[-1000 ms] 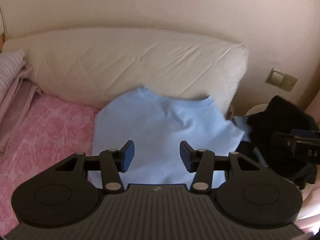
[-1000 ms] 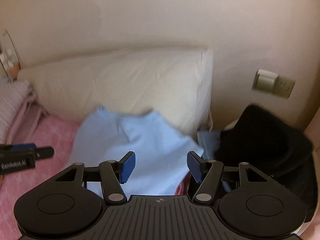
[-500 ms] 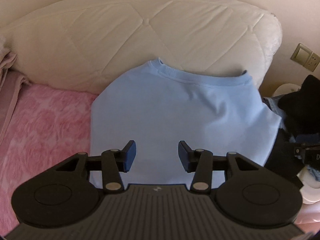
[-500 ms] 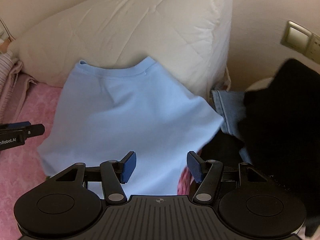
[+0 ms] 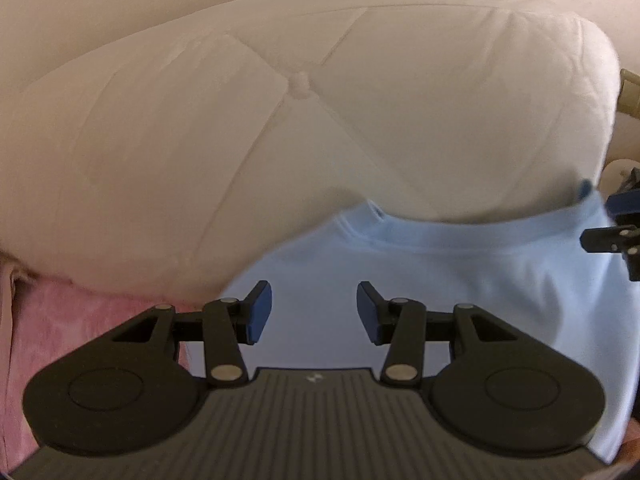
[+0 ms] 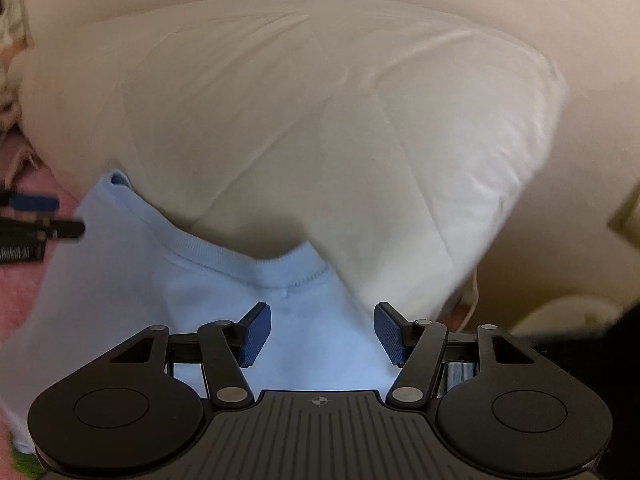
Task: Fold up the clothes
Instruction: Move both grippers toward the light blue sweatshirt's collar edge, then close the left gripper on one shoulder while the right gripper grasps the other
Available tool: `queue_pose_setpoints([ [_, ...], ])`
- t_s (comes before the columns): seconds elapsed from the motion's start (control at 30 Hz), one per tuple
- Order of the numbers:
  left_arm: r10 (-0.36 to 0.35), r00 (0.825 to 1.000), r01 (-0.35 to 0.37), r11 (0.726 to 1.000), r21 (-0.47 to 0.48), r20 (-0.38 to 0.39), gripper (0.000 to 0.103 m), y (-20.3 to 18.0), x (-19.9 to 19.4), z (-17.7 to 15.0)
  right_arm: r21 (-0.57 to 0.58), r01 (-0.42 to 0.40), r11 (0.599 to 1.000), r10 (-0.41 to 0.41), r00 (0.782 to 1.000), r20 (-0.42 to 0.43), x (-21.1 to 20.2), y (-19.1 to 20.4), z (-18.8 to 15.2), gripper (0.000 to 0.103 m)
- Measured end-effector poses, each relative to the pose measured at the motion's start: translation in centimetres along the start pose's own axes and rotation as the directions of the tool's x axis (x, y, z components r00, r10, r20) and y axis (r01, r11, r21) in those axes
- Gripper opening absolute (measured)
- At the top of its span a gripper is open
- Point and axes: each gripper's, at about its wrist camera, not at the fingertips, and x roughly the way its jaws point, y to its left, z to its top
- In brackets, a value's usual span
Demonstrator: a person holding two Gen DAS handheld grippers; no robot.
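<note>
A light blue T-shirt lies spread on the pink bedspread, its ribbed collar against a big white quilted pillow. My left gripper hovers open over the shirt's left shoulder area, nothing between its blue pads. In the right wrist view the same shirt fills the lower left, collar toward the pillow. My right gripper is open above the shirt's right shoulder near the collar, empty. Each gripper shows at the edge of the other's view: the right one, the left one.
The pillow leans on a cream wall. A wall socket sits at the far right. Dark clothing lies at the right beside the shirt. Folded pinkish fabric shows at the left edge.
Both grippers have come down and forward toward the shirt's collar; the shirt and pillow now loom much larger. Both stay open and empty.
</note>
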Motion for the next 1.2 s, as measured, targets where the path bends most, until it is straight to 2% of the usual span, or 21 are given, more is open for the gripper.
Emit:
queue_pose_setpoints([
  [0.23,-0.046,0.999,0.043,0.991,0.128,0.023,0.043,0.9,3.5,0.2,-0.093,0.016,0.996,-0.016,1.000,0.002,1.6,0.4,-0.2,0.061],
  [0.43,-0.066,0.998,0.061,0.981,0.185,0.022,0.050,1.4,5.2,0.0,-0.146,0.022,0.989,-0.023,1.000,-0.004,1.7,0.6,-0.5,0.060],
  [0.47,-0.068,0.997,0.062,0.979,0.197,0.025,0.050,1.3,5.2,0.0,-0.143,0.025,0.989,-0.025,1.000,-0.002,1.5,0.5,-0.5,0.046],
  [0.5,-0.067,0.997,0.060,0.975,0.214,0.026,0.049,1.2,5.3,-0.1,-0.143,0.026,0.989,-0.027,1.000,-0.005,1.4,0.4,-0.5,0.037],
  [0.53,-0.061,0.998,0.053,0.969,0.241,0.026,0.044,0.8,5.2,-0.3,-0.142,0.026,0.990,-0.027,1.000,-0.011,1.3,0.3,-0.5,0.023],
  [0.57,-0.054,0.998,0.046,0.962,0.268,0.026,0.029,0.5,5.2,-0.4,-0.145,0.026,0.989,-0.028,1.000,-0.012,1.0,0.3,-0.4,0.010],
  [0.6,-0.050,0.998,0.041,0.957,0.286,0.023,0.020,0.3,5.1,-0.5,-0.149,0.028,0.988,-0.029,1.000,-0.009,0.7,0.2,-0.4,0.005],
  [0.63,-0.050,0.999,0.045,0.958,0.284,0.013,0.006,0.3,4.9,-0.5,-0.153,0.027,0.988,-0.028,1.000,0.000,0.3,0.1,-0.2,0.004],
  [0.77,-0.055,0.998,0.047,0.981,0.188,0.040,0.005,1.1,1.9,-0.6,-0.159,0.026,0.987,-0.013,0.997,0.079,-2.9,-0.1,0.5,0.002],
  [0.87,-0.049,0.994,0.040,0.995,0.094,0.093,0.005,2.0,-2.2,-1.0,-0.144,0.012,0.990,0.007,0.991,0.136,-6.0,-0.2,1.4,0.002],
  [0.97,-0.028,0.989,0.033,0.999,-0.034,0.146,0.004,3.9,-8.1,-2.7,-0.139,-0.018,0.990,0.046,0.979,0.201,-9.6,0.2,2.5,0.002],
  [1.1,0.051,0.978,-0.008,0.979,-0.206,0.204,0.004,6.3,-17.3,-5.5,-0.173,-0.087,0.981,0.136,0.946,0.296,-14.9,2.2,4.0,0.002],
  [1.2,0.130,0.958,-0.040,0.943,-0.330,0.256,0.004,7.5,-24.8,-7.8,-0.218,-0.152,0.964,0.226,0.902,0.368,-19.9,4.5,4.9,0.002],
])
